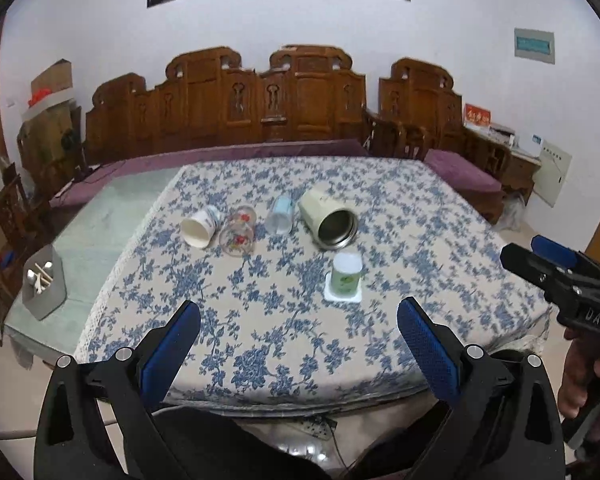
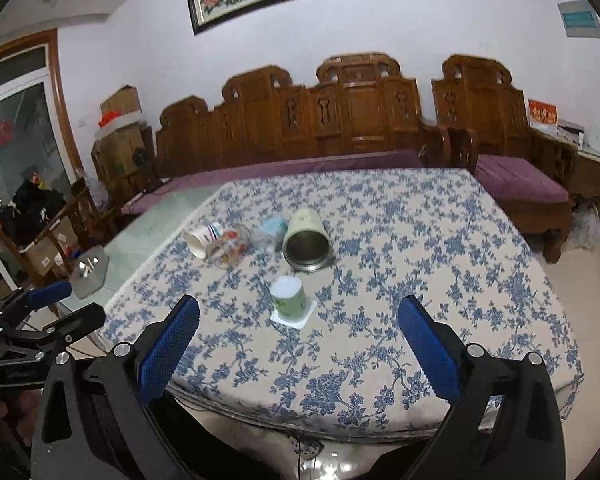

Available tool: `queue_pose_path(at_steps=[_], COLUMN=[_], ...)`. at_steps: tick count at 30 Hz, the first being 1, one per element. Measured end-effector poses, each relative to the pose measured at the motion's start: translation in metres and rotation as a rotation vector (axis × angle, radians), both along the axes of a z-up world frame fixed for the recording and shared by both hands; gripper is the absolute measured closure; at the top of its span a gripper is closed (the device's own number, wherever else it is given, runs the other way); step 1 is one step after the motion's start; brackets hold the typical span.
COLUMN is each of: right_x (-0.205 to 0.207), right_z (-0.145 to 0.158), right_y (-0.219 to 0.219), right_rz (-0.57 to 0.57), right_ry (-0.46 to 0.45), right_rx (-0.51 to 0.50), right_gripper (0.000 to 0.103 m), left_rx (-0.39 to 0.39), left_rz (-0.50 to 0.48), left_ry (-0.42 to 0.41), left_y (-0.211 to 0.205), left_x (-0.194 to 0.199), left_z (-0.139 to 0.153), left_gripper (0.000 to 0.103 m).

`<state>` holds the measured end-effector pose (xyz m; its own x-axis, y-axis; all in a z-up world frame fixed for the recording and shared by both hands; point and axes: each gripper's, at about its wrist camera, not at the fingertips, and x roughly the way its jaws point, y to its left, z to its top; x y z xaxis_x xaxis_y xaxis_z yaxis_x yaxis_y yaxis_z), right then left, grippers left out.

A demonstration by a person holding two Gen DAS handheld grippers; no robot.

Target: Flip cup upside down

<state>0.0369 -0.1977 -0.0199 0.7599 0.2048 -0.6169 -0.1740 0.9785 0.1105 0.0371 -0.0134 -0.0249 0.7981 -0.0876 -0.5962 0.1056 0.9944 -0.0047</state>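
A green-and-white cup [image 1: 345, 274] stands mouth-down on a white square coaster [image 1: 343, 297] on the floral tablecloth; it also shows in the right wrist view [image 2: 288, 298]. Behind it lie a cream metal tin on its side [image 1: 329, 217] [image 2: 306, 239], a pale blue cup [image 1: 281, 214], a clear floral glass [image 1: 238, 231] and a white paper cup [image 1: 201, 227]. My left gripper [image 1: 298, 322] is open and empty, held short of the table's near edge. My right gripper [image 2: 298, 320] is open and empty too, and shows at the right in the left wrist view [image 1: 540, 260].
The table [image 1: 420, 220] carries a blue floral cloth. A grey holder with utensils [image 1: 44, 284] stands on the green surface to the left. A carved wooden bench [image 1: 260, 100] with purple cushions lines the far wall.
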Motion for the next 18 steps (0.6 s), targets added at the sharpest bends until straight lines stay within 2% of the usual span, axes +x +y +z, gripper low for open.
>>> queue_pose_path(at_steps=[9,18], right_x=[-0.034,-0.046], right_z=[0.046,0.061], right_y=[0.008,0.002], right_rz=[-0.011,-0.034], right_ry=[-0.159,-0.212], right_rx=[-0.031,-0.016], right_gripper=[0.003,0.003], left_rx=[0.0,0.01], left_rz=[0.002,0.014], left_ry=[-0.12,-0.201], left_y=[-0.008,-0.009], left_x=[-0.027,-0.046], left_z=[0.039,0.058], left_gripper=[0.008,0.008])
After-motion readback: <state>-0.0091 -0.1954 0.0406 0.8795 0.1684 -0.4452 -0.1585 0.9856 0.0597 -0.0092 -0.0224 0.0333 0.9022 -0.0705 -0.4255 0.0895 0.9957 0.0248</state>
